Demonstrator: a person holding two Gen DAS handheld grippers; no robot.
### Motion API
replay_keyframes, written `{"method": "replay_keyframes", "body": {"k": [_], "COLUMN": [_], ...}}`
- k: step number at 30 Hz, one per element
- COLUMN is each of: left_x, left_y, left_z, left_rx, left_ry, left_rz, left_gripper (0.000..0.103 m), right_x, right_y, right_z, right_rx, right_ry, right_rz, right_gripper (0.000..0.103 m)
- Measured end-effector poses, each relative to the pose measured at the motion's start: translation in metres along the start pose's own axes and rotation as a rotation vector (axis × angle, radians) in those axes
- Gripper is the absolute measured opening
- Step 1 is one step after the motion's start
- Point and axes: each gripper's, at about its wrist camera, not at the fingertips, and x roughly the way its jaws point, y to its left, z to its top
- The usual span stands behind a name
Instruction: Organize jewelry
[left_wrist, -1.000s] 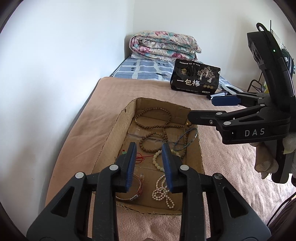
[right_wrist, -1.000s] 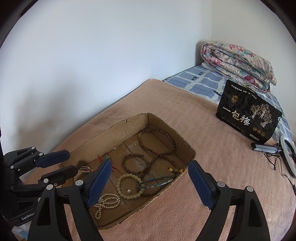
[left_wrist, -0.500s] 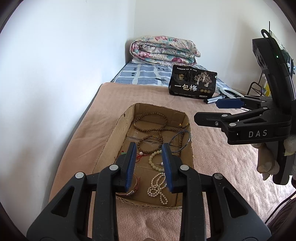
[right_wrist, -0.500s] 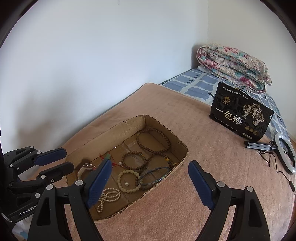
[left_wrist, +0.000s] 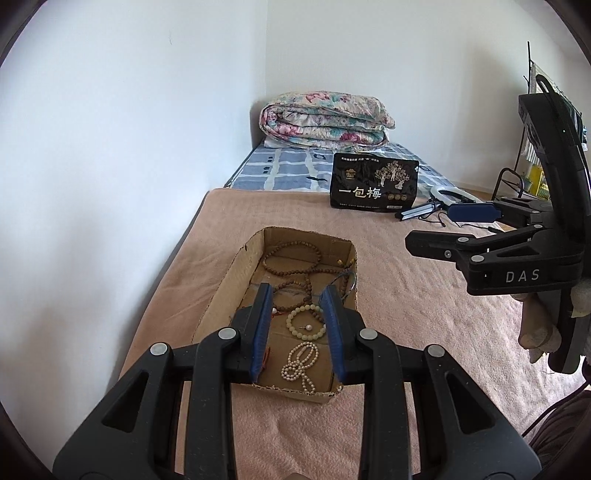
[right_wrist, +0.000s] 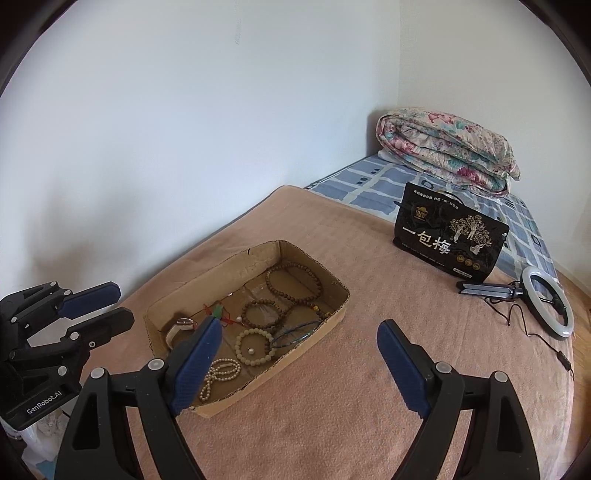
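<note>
A shallow cardboard box (left_wrist: 221, 299) (right_wrist: 240, 264) lies on the pink blanket. It holds a long brown bead necklace (left_wrist: 291, 258) (right_wrist: 295, 284), a cream bead bracelet (left_wrist: 306, 325) (right_wrist: 255, 347), a pearl strand (left_wrist: 301, 363) (right_wrist: 218, 376), a thin blue bangle (right_wrist: 295, 332), a red cord with a green charm (right_wrist: 219, 314) and a watch (right_wrist: 181, 326). My left gripper (left_wrist: 297, 291) hovers above the box's near end, jaws a little apart and empty. My right gripper (right_wrist: 299, 326) hangs to the right of the box, its jaws wide and opening, with nothing between them.
A black printed pouch (left_wrist: 373, 181) (right_wrist: 450, 232) stands on the blanket behind the box. A ring light on a folded tripod (right_wrist: 546, 302) lies to its right with a trailing cable. A folded floral quilt (left_wrist: 325, 118) sits in the far corner. A white wall runs along the left.
Both grippers have drawn back and upward from the box, which now looks smaller and farther off. The jewelry lies as before.
</note>
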Motion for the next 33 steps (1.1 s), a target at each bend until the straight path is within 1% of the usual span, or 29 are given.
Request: {"method": "replay_keyframes", "body": {"k": [1, 4, 5, 9, 10, 11, 13, 17, 22, 26, 33], "left_x": [-0.004, -0.016, -0.02, -0.035, -0.038, -0.042, -0.05, -0.064, -0.079, -0.087, -0.093], "left_y": [-0.001, -0.004, -0.005, -0.011, -0.013, -0.015, -0.017, -0.023, -0.028, -0.03, -0.034], "left_z": [-0.001, -0.003, -0.004, -0.007, -0.007, -0.008, -0.008, -0.011, -0.014, -0.016, -0.018], "left_rx": [0.0, -0.002, -0.004, 0.003, 0.005, 0.004, 0.0, 0.012, 0.015, 0.006, 0.008], "left_ry": [-0.001, -0.004, -0.006, -0.017, -0.021, -0.026, -0.046, -0.07, -0.089, -0.104, -0.101], "left_rz": [0.001, 0.001, 0.002, 0.012, 0.016, 0.018, 0.026, 0.049, 0.065, 0.071, 0.097], "left_gripper": [0.028, 0.045, 0.046, 0.047, 0.054, 0.065, 0.075, 0.081, 0.084, 0.096, 0.097], "right_x": [-0.004, -0.018, -0.023, -0.039, -0.042, -0.046, -0.051, -0.061, -0.065, -0.068, -0.072], "right_y": [-0.001, -0.004, -0.006, -0.01, -0.01, -0.011, -0.012, -0.016, -0.019, -0.018, -0.02], "right_z": [-0.001, -0.007, -0.01, -0.018, -0.02, -0.022, -0.026, -0.035, -0.044, -0.05, -0.057], "right_rx": [0.002, 0.018, 0.025, 0.045, 0.046, 0.046, 0.05, 0.07, 0.086, 0.079, 0.087], "right_ry": [-0.005, -0.024, -0.031, -0.049, -0.052, -0.055, -0.057, -0.065, -0.064, -0.071, -0.078], "right_rz": [-0.004, -0.025, -0.031, -0.042, -0.048, -0.055, -0.064, -0.079, -0.097, -0.124, -0.146], "right_gripper": [0.09, 0.096, 0.099, 0.102, 0.103, 0.103, 0.103, 0.103, 0.103, 0.103, 0.103]}}
